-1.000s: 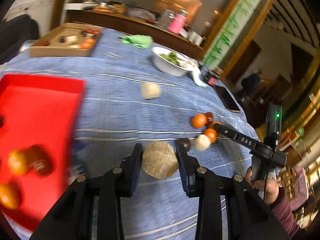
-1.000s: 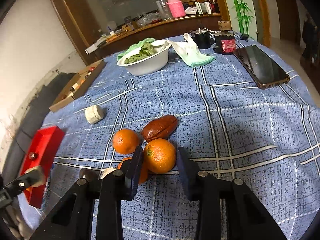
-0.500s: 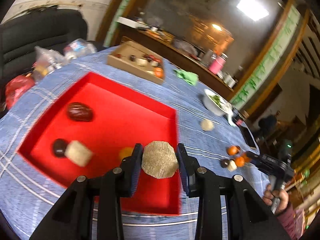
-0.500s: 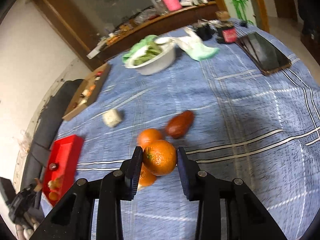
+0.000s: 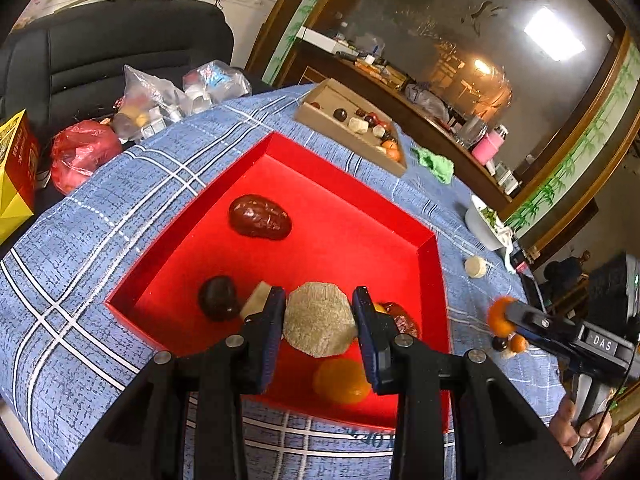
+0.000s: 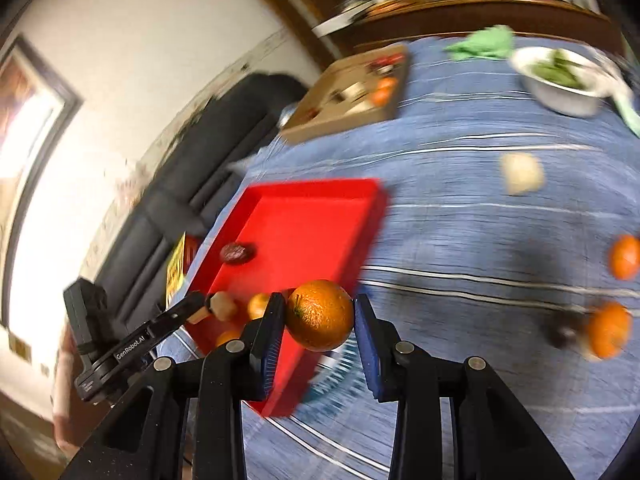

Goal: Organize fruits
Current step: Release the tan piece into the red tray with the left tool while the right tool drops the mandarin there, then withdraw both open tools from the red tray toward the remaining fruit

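I'm pinching a beige faceted fruit (image 5: pixel 319 324) in my left gripper (image 5: pixel 319 322), rough fibrous surface, sitting dead centre in the lower half of the left wrist frame, held over the near side of the red tray (image 5: pixel 248 160). My right gripper (image 6: pixel 319 314) is clamping an orange (image 6: pixel 319 314), glossy pebbled peel with a green stem mark, bottom centre of the right wrist frame, over the tray's near right edge (image 6: pixel 372 216). The tray is holding, in the left view: a big dark red date (image 5: pixel 259 217) mid-frame, a smaller dark round fruit (image 5: pixel 218 298) left of my fingers, a pale block (image 5: pixel 256 300) partly hidden behind the left finger, a yellow-orange fruit (image 5: pixel 340 376) below the held piece, and another reddish-brown date (image 5: pixel 402 318) peeking out right of the right finger. A cardboard box (image 5: pixel 320 124) at upper centre is carrying mixed small fruits. A white bowl (image 5: pixel 482 226) with greens is sitting at right. One pale fruit (image 5: pixel 475 267) is lying loose on the blue checked cloth (image 5: pixel 80 264), right of the tray. The right view is motion-blurred; two oranges (image 6: pixel 624 257) are showing at its right edge.
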`<state>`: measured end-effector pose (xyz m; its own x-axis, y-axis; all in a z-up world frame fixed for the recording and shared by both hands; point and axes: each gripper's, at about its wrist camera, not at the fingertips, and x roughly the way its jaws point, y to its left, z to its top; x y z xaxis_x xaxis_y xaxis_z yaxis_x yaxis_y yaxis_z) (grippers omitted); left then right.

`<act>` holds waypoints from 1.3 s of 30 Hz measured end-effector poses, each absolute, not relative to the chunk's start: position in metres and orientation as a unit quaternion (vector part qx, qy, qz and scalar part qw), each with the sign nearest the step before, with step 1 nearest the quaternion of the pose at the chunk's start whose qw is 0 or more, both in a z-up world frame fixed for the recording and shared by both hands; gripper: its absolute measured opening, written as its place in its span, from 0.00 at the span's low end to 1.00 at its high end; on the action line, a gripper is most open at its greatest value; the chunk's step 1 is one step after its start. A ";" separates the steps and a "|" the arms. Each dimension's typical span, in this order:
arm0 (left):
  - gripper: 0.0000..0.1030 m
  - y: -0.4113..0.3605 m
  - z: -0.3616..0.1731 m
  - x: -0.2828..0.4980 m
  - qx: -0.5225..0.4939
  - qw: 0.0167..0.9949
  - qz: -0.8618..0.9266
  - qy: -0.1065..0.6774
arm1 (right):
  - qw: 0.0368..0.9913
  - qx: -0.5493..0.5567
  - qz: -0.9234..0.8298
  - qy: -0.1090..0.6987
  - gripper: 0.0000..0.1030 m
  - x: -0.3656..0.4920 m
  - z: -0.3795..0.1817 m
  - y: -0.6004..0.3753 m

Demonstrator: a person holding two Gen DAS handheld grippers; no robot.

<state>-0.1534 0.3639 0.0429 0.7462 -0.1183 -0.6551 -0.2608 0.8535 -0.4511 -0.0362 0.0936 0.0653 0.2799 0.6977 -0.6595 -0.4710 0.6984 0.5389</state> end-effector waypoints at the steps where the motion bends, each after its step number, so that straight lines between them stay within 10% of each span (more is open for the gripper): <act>1: 0.32 0.362 0.041 -0.152 -0.263 0.895 0.039 0.358 | 0.790 0.109 0.373 0.475 0.37 -0.036 0.064 0.108; 8: 0.37 0.360 0.040 -0.149 -0.248 0.897 0.022 0.364 | 0.795 0.027 0.364 0.485 0.39 -0.028 0.048 0.182; 18: 0.86 0.361 0.057 -0.158 -0.241 0.910 0.034 0.337 | 0.804 -0.017 0.357 0.475 0.45 -0.029 0.046 0.210; 25: 0.86 0.341 0.063 -0.159 -0.241 0.910 0.020 0.337 | 0.806 0.061 0.349 0.473 0.74 -0.039 0.068 0.160; 39: 0.86 0.278 0.097 -0.157 -0.209 0.921 -0.015 0.329 | 0.673 0.419 0.367 0.486 0.82 -0.065 0.050 -0.036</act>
<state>-0.1569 0.2783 0.0969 0.7832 -0.1651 -0.5994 -0.1105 0.9118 -0.3954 -0.0650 -0.0363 0.0503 0.2574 0.9019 -0.3469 -0.0875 0.3793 0.9211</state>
